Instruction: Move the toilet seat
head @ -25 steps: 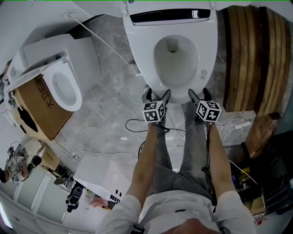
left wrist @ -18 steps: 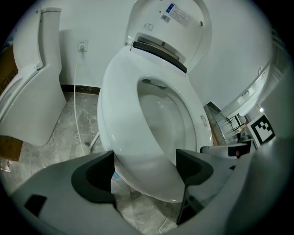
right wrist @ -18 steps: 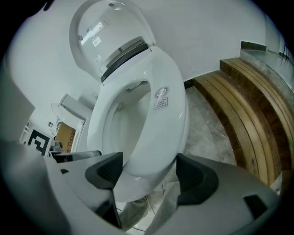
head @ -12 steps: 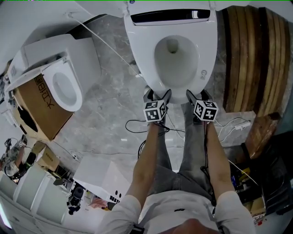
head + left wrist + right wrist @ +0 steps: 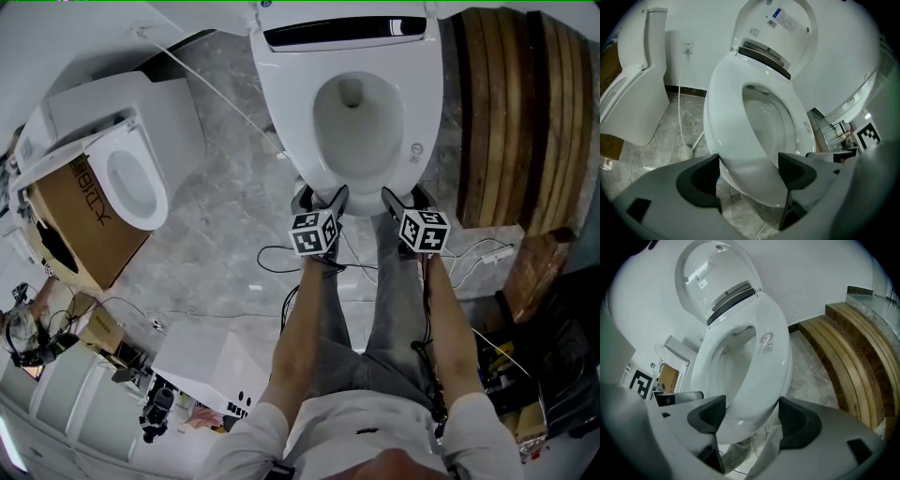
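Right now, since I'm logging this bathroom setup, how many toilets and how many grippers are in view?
Toilets: 2, the toilet ahead and the toilet at left
Grippers: 2, the left gripper and the right gripper, both open
Total: 4

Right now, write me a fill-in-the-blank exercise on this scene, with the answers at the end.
The lid is ____.
The toilet seat lies ____ on the bowl.
The left gripper and the right gripper, both at the seat's front edge, have their jaws ____.
The curved steps at the head view's right are made of ____.
Missing words: raised; down; open; wood.
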`<action>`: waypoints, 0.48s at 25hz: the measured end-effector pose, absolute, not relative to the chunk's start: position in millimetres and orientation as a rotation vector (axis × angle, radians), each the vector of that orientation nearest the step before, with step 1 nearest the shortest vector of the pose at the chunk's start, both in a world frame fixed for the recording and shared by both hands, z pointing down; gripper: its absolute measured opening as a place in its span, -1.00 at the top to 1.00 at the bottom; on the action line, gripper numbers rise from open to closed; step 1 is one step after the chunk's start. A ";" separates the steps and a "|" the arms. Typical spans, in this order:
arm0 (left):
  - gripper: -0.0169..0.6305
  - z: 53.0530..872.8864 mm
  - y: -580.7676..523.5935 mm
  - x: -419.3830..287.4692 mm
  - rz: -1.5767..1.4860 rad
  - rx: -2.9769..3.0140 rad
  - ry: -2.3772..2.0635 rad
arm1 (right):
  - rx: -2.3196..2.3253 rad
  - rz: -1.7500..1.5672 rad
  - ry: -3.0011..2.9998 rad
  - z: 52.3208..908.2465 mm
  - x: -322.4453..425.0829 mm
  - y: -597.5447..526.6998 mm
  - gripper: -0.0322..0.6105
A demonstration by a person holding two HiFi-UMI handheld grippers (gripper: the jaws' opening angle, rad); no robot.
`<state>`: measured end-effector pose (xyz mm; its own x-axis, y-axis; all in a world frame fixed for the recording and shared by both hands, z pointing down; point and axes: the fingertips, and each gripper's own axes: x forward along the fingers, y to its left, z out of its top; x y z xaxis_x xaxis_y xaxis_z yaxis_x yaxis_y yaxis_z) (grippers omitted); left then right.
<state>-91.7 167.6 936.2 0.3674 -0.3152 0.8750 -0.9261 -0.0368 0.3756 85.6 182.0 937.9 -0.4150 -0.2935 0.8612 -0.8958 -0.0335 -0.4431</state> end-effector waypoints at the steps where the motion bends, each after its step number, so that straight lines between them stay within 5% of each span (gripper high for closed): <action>1: -0.29 934.8 167.7 -91.8 0.726 1.576 -1.142 | 1.246 1.473 -1.719 936.4 85.6 182.1 -0.24; 12: -0.28 912.3 169.4 -92.3 0.694 1.578 -1.130 | 1.225 1.494 -1.728 912.7 85.8 184.7 -0.24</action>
<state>-92.3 169.4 912.3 0.3915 -0.3205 0.8626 -0.9142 -0.0290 0.4042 85.8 184.7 912.7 -0.4391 -0.2824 0.8529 -0.8847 -0.0292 -0.4652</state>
